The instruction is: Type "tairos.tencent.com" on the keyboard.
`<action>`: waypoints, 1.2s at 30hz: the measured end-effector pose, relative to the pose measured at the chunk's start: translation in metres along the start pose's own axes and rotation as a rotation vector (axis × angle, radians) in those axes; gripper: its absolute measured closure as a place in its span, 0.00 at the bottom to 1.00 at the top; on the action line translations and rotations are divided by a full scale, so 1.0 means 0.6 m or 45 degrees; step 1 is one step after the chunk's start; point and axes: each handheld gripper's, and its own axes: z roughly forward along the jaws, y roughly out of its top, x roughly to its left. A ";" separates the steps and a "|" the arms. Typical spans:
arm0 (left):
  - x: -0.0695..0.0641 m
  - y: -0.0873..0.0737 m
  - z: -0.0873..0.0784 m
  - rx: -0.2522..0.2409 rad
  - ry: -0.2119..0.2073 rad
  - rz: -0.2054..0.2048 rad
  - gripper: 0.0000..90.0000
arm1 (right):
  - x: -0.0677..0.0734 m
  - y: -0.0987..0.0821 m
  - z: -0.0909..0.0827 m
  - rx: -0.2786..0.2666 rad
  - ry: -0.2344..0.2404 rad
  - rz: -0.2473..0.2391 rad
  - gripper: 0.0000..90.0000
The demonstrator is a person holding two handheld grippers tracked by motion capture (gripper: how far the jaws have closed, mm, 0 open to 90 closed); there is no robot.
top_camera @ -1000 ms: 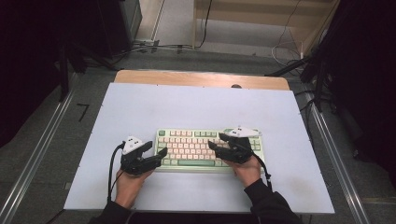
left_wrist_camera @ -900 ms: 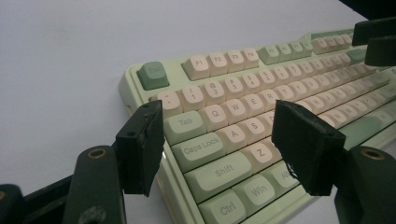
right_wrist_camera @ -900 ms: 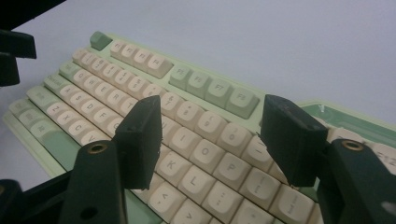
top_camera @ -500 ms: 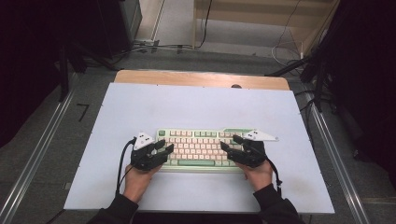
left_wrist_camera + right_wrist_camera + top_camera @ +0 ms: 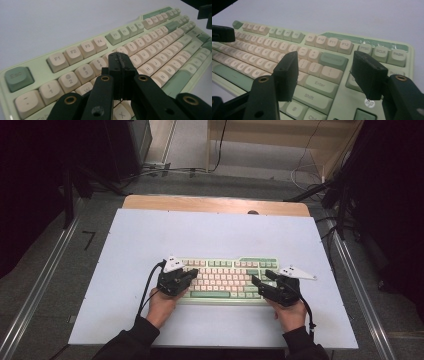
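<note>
A pale green keyboard [image 5: 225, 276] with cream keys lies on the white table top, near its front edge. My left gripper [image 5: 192, 274] is over the keyboard's left end, above the number and letter rows [image 5: 155, 37]. Its jaws have just been closing and now stand shut [image 5: 120, 61] with nothing between them. My right gripper [image 5: 262, 277] hovers over the keyboard's right end, open [image 5: 327, 72], with the Enter and Shift keys [image 5: 322, 85] seen through the gap. Neither gripper holds anything. The right gripper's black tip [image 5: 205, 15] also shows far off in the left gripper view.
The white table top [image 5: 200, 235] has bare room behind and beside the keyboard. A wooden strip [image 5: 215, 204] runs along its far edge. Metal rails [image 5: 45, 270] flank the table on the floor, and cables [image 5: 170, 170] lie beyond it.
Both hands have slid to the right along the keyboard. The left gripper's jaws went from open to shut on nothing. The right gripper's jaws stayed open.
</note>
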 end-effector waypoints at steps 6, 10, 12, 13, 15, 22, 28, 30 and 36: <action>-0.003 0.003 0.012 0.025 0.001 0.010 1.00 | -0.007 -0.006 -0.012 -0.005 -0.025 0.016 0.41; -0.005 0.004 0.018 0.041 0.005 0.019 1.00 | -0.009 -0.009 -0.017 -0.007 -0.035 0.027 0.41; -0.005 0.004 0.020 0.052 0.015 0.023 1.00 | -0.011 -0.009 -0.018 -0.008 -0.038 0.030 0.41; -0.005 0.004 0.021 0.054 0.017 0.021 1.00 | -0.011 -0.009 -0.018 -0.006 -0.039 0.032 0.41; -0.005 0.004 0.021 0.060 0.025 0.020 1.00 | -0.012 -0.010 -0.018 -0.006 -0.039 0.032 0.41; -0.005 0.003 0.023 0.068 0.033 0.022 1.00 | -0.011 -0.009 -0.019 -0.011 -0.034 0.034 0.41; -0.004 0.003 0.023 0.081 0.039 0.020 1.00 | -0.011 -0.009 -0.019 -0.013 -0.035 0.032 0.41; -0.005 0.003 0.026 0.098 0.036 0.021 1.00 | -0.012 -0.010 -0.019 -0.007 -0.038 0.034 0.41; -0.003 0.008 0.015 0.044 0.003 -0.005 1.00 | -0.012 -0.010 -0.019 -0.006 -0.041 0.034 0.41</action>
